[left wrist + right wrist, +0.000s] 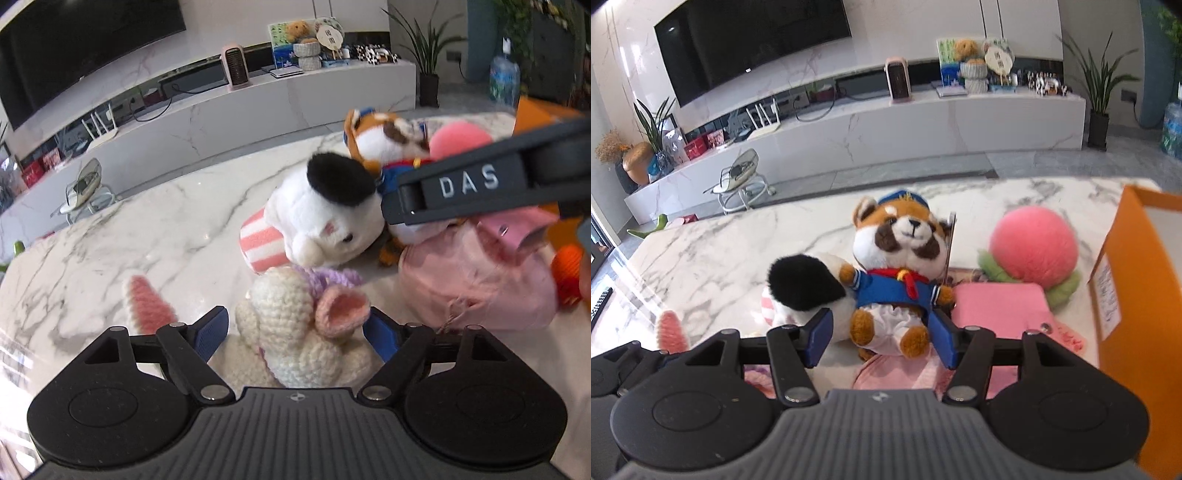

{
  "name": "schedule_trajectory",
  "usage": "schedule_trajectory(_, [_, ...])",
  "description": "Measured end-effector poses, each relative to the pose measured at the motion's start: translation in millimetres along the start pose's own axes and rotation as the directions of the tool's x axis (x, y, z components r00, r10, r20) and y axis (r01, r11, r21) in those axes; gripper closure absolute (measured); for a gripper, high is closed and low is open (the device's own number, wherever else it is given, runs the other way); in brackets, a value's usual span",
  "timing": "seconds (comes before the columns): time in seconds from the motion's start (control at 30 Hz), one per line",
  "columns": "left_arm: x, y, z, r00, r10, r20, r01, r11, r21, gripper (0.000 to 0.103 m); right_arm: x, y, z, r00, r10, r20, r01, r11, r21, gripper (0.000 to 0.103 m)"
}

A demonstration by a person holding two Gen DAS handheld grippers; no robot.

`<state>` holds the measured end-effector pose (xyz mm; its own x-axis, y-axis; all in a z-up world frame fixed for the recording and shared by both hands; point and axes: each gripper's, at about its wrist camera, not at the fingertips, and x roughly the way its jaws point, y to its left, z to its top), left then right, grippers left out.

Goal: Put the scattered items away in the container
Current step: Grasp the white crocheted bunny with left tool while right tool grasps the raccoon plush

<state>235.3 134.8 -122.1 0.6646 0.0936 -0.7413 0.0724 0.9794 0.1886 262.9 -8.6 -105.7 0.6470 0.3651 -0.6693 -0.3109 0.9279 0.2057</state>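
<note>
Tongs both gape, unclenched: left gripper (295, 332) straddles the crocheted bunny (295, 332); right gripper (881, 338) straddles the sailor plush (895, 284); next, squeeze, then carry to the orange box (1137, 295).

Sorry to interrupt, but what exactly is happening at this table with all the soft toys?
A person with a gripper in each hand is tidying plush toys off the marble table. The left gripper is open around a cream crocheted toy. The right gripper straddles a sailor-suited raccoon plush, pads not visibly pressing. Nothing is lifted yet; the orange container stands at the right.
</note>
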Motion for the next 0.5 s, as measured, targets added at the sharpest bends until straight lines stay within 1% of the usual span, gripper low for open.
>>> schedule_trajectory(0.13, [7.5,0.7,0.1,1.0,0.014,-0.012,-0.014,1.0,-0.014,0.008,16.3,-5.9,-2.4,1.0,0.002,-0.029,-0.002,1.0,0.017,0.042])
schedule_trajectory(0.2, [8.2,0.2,0.4,1.0,0.014,-0.014,-0.014,1.0,-0.012,0.009,20.4,-9.1,-3.0,0.999,0.011,-0.032,-0.01,0.999,0.032,0.044])
schedule_trajectory(0.23, [7.8,-0.3,0.3,1.0,0.011,-0.015,-0.011,1.0,-0.009,0.01,20.7,-10.3,-2.9,0.999,0.019,-0.029,-0.018,0.999,0.04,0.049])
schedule_trajectory(0.27, [6.8,-0.3,-0.2,1.0,0.009,-0.012,-0.009,1.0,-0.006,0.014,20.6,-11.1,-2.6,0.999,0.024,-0.027,-0.023,0.999,0.046,0.055])
schedule_trajectory(0.3, [5.4,0.2,-0.3,1.0,-0.006,-0.012,0.006,1.0,-0.006,0.025,19.2,-10.9,-2.3,0.999,0.023,-0.027,-0.022,0.999,0.047,0.056])
schedule_trajectory(0.37, [2.9,0.5,-0.3,1.0,-0.024,-0.018,0.023,1.0,-0.015,0.027,14.9,-9.2,-2.9,0.999,0.025,-0.027,-0.024,0.999,0.042,0.06])
schedule_trajectory(0.5, [-9.0,0.9,-5.3,0.999,-0.041,-0.019,0.041,0.999,-0.022,0.031,-0.5,-1.8,-6.8,0.999,0.031,-0.021,-0.031,0.999,0.022,0.062])
